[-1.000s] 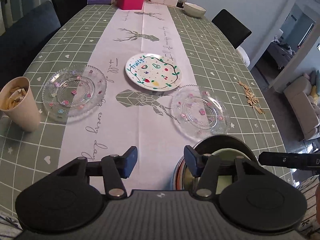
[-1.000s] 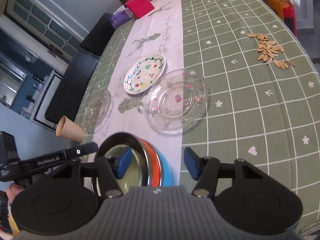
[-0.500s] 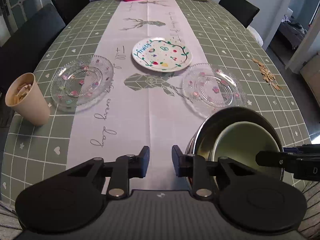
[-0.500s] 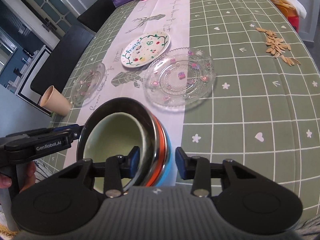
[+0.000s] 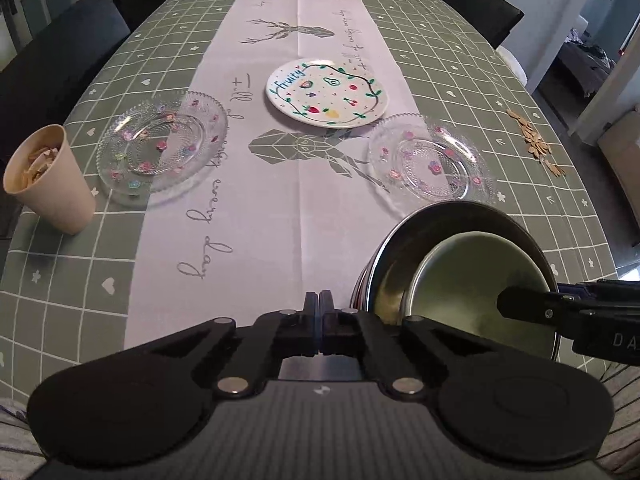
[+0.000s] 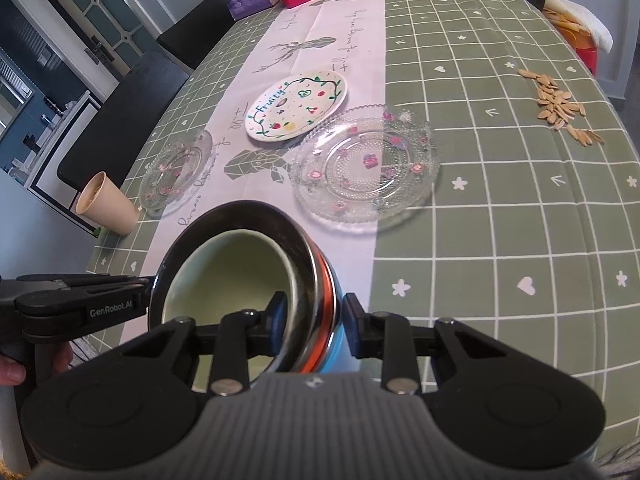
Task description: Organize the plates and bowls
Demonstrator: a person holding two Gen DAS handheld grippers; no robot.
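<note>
Currently bowls nested: pale-green bowl inside steel, orange and blue stack (image 6: 256, 280), tilted at near edge, clamped by right gripper (image 6: 312, 312). Left gripper (image 5: 319, 308) closed, empty. Two clear glass plates (image 6: 364, 168) (image 5: 160, 146) and white "Fruity" plate (image 5: 326, 94) unstacked, mid-table.

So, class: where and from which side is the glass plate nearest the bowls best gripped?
Grip the glass plate at its raised scalloped rim, on the near edge facing the claw. It lies flat, so only the upturned rim gives the fingers something to pinch; approach low.
</note>
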